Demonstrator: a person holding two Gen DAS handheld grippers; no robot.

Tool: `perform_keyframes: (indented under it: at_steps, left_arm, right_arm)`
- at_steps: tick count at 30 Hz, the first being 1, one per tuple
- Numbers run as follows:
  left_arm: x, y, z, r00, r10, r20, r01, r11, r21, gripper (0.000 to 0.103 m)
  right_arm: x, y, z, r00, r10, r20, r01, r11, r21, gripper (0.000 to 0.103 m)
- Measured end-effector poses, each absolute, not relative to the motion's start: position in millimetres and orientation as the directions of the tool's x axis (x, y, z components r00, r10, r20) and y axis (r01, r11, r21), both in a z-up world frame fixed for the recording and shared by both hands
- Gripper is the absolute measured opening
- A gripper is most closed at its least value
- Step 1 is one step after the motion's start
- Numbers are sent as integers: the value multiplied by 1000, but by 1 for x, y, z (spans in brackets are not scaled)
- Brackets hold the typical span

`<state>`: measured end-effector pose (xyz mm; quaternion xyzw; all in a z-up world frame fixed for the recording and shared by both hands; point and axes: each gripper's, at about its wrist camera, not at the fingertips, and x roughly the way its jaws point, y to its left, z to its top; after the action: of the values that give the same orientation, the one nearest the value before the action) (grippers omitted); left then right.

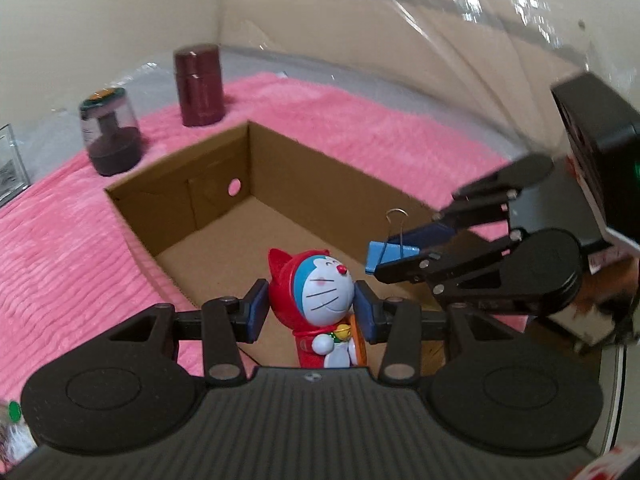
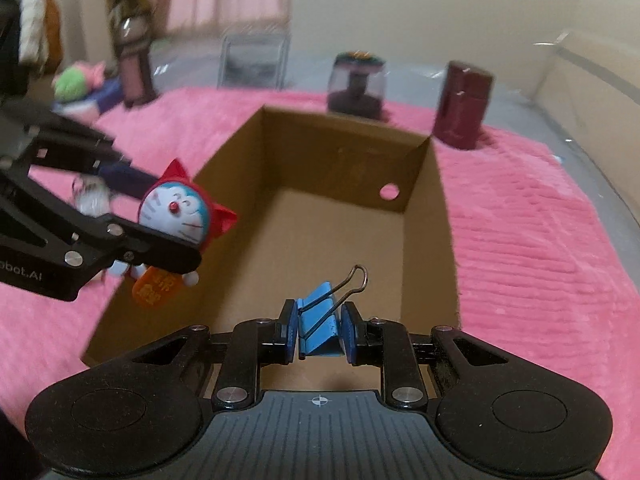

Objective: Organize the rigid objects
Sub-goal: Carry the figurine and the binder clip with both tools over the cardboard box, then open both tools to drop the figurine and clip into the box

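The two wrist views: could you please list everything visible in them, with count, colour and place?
cardboard box: one, brown, open-topped and empty, on the blanket, a round hole in one wall
blanket: one, pink, ribbed, under the box and containers
cat figurine: one, red hood, blue-and-white face, orange plaque, held above the box's near edge
binder clip: one, blue with wire handle, held over the box
cylindrical container: one, dark red, upright on the blanket beyond the box
domed jar: one, clear with dark contents, beside the red container
blurred background items: too unclear to name
left gripper: black, blue pads, shut on the figurine
right gripper: black, blue pads, shut on the clip
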<state>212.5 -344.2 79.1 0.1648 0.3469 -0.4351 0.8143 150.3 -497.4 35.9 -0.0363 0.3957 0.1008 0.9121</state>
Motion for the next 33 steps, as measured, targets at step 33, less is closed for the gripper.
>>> perform_keyframes:
  at_steps: [33]
  left_arm:
    - [219, -382, 27, 325, -437, -839, 903, 406, 138, 40]
  right_arm:
    - [180, -494, -5, 508, 147, -849, -382, 922, -69, 19]
